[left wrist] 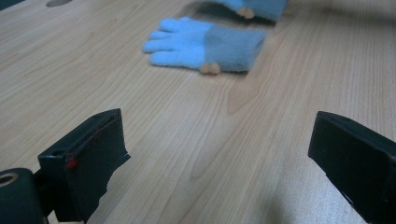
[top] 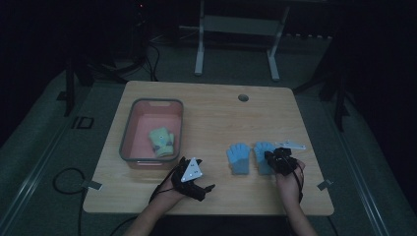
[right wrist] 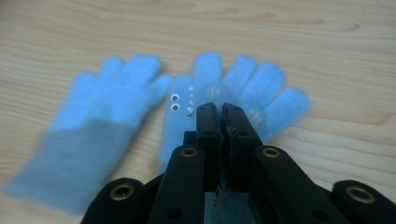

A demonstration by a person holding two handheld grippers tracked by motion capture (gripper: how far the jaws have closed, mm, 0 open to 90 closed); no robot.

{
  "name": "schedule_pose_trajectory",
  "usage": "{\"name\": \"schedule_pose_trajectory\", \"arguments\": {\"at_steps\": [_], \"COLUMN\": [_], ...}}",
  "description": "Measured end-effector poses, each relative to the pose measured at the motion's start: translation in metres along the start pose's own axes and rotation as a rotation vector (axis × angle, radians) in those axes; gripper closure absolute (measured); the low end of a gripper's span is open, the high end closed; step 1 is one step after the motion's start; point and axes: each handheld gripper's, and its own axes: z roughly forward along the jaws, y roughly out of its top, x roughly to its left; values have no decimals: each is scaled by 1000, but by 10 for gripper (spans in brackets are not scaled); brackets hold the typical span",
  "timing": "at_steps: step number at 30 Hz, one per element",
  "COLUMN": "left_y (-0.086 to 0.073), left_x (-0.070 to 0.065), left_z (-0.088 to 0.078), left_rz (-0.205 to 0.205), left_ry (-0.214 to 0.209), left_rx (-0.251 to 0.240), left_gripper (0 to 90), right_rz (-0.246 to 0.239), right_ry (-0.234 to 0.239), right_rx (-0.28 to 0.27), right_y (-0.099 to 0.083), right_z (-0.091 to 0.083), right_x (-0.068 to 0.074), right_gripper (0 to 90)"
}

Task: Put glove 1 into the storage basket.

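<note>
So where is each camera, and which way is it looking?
High view: sits above the person's side, looking forward and down at the table; both forearms, the left tool and the right tool show.
Left gripper view: rides the left tool, looking low across the table at a blue glove; its open jaws show.
Right gripper view: rides the right tool, looking down at both gloves; its jaws are shut together.
Shared: the same blue glove.

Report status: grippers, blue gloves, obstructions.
Right gripper shut, over right blue glove; grip on it unclear. Left gripper open, empty. Left blue glove flat on table. Path unobstructed.
</note>
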Motion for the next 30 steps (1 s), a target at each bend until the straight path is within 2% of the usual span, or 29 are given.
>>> {"name": "schedule_pose_trajectory", "arguments": {"at_steps": [4,9,13,17,21,24,26,29,30], "left_y": [0,-1,-1,-1,-1,-1,-1,-1,-1], "left_x": [0,3,2,1,1,1,0,0,0], "left_z": [0,-2,-2,0,0,1,1,1,1], "left_rz": [1,-14,-8,-3,-4,-6,-5,-6,-2], "left_ry": [0,-2,0,-5,-9,-11,-10,-13,-13], "left_rx": [1,-6,-3,5,7,8,12,12,17], "left_gripper": [41,41,40,41,41,41,41,41,41], "right_rz": [-8,11,4,-8,-52,-91,-109,-155,-173], "right_ry": [-36,-37,-28,-16,19,29,55,78,101], "right_rx": [23,45,47,32,14,13,23,18,10], "right_y": [-7,-14,-11,-7,-3,-2,-1,1,1], "right_z": [12,21,19,9,0,-6,-8,-13,-14], "right_x": [-3,-7,-9,-11,-17,-22,-26,-30,-32], "right_gripper": [853,818,763,723,643,584,551,546,563]}}
